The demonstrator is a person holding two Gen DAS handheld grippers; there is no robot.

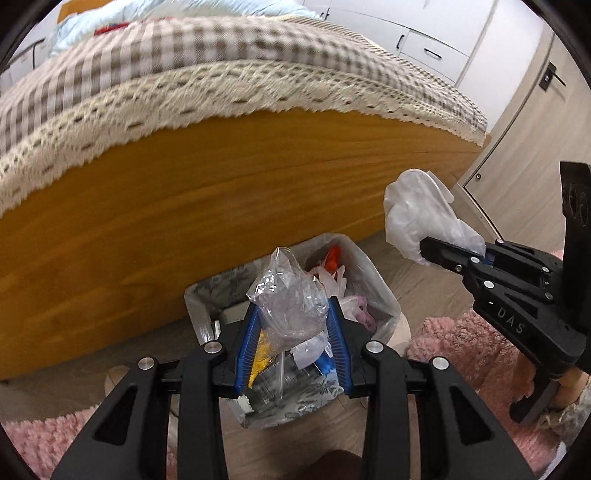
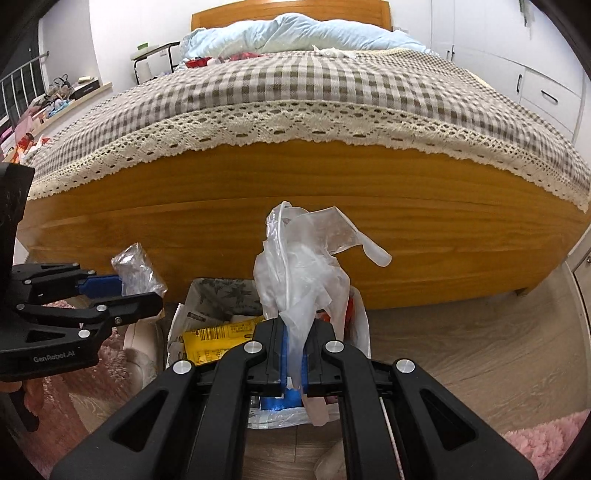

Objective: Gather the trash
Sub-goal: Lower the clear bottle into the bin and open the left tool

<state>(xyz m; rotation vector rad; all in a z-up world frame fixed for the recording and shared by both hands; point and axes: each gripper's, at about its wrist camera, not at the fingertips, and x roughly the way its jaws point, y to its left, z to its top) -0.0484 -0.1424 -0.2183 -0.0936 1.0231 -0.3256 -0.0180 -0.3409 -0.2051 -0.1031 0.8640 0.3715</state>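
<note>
A bedroom with a pale wood-look floor (image 2: 461, 354), seen from two cameras mounted on hand-held grippers, both tilted downward toward the foot of a bed.

Nearest, in the left wrist view, the left gripper (image 1: 291, 332) is clamped on a crumpled clear plastic wrapper (image 1: 288, 295), its blue-lined fingers (image 1: 248, 350) pressing the wrapper from both sides. The wrapper sticks up above the fingertips. In the right wrist view, the right gripper (image 2: 293, 354) is squeezed nearly fully together on a wad of thin translucent white plastic film (image 2: 303, 266), which rises above the fingertips and flops over to the right.

Directly beneath both grippers, on the floor, stands a small trash bin (image 1: 207, 295) lined with a plastic bag. It already contains rubbish: a yellow printed packet (image 2: 218, 339), something orange-red, pale pink scraps and printed paper. Both held pieces hang over the bin's opening, apart from its contents. Each gripper appears in the other's view, to one side of the bin.

Fluffy pink rugs (image 1: 461, 347) lie on the floor on either side of the bin.

Just behind the bin stands the bed's wooden footboard (image 2: 295, 184), honey-coloured. Over it hangs a brown-and-white checked bedspread (image 2: 295, 85) with a cream lace edge. Farther back lies a light blue duvet (image 2: 295, 33) against a wooden headboard. White cupboards (image 2: 535, 81) with dark handles line the far right wall.
</note>
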